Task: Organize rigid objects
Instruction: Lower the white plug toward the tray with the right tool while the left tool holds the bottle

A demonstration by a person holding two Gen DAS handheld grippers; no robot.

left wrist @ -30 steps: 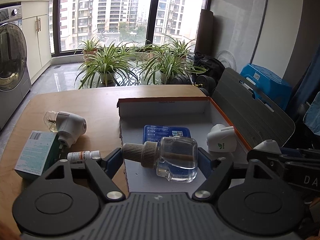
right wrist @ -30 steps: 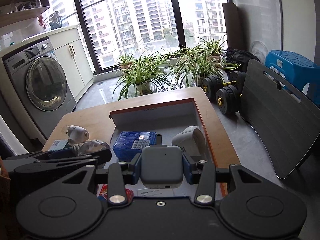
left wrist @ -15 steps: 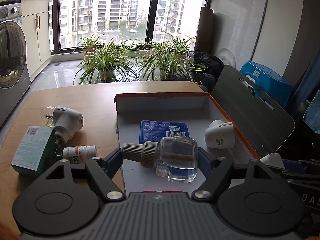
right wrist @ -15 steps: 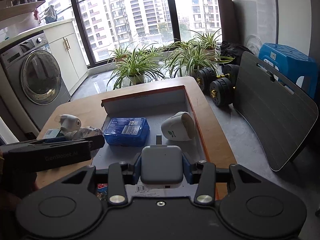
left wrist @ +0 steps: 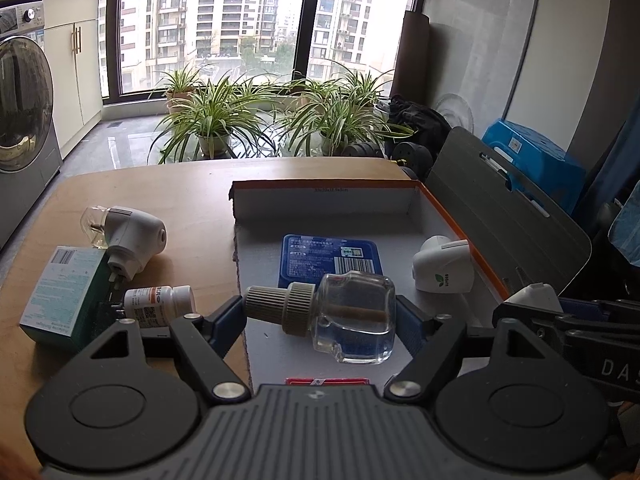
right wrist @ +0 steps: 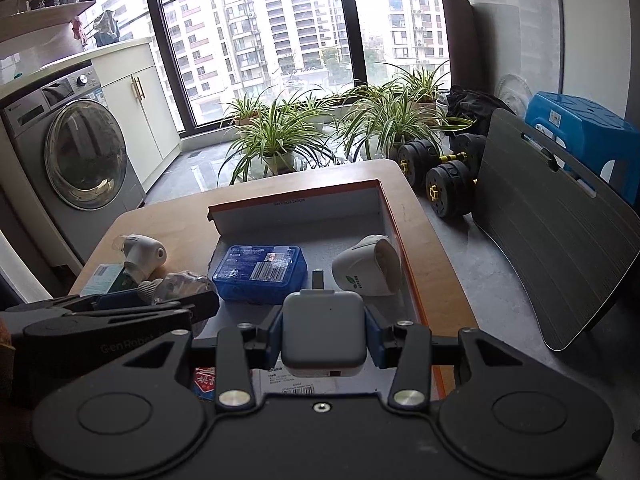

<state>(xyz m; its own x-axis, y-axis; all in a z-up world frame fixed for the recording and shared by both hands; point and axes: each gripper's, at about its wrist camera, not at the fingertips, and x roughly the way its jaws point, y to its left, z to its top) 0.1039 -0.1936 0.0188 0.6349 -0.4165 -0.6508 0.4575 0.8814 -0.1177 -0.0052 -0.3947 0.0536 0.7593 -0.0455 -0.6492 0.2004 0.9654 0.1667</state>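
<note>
Both grippers are loaded and hang above the near end of the open cardboard box [left wrist: 448,216] on the wooden table [left wrist: 188,200]. The left gripper [left wrist: 322,316] holds a clear glass bottle [left wrist: 348,322] crosswise, its ribbed cap pointing to the left and its long axis running from pad to pad, so the jaws stand fairly wide around it. The right gripper [right wrist: 324,330] is clamped narrowly on a small grey square adapter [right wrist: 323,330], its plug end facing away toward the box. From either gripper the box floor lies ahead and below. 2 things already sit there: a blue flat case [left wrist: 330,258] in the middle and a white plug-in device [left wrist: 442,266] against the right wall. As I judge it, the bottle hangs over the free floor just this side of the blue case, while the adapter hangs over the gap between case and white device, so each can go down without crossing the other. A second white device [left wrist: 132,236], a green carton [left wrist: 64,292] and a small pill bottle [left wrist: 158,300] lie outside, left of the box, nearer the left hand.
</note>
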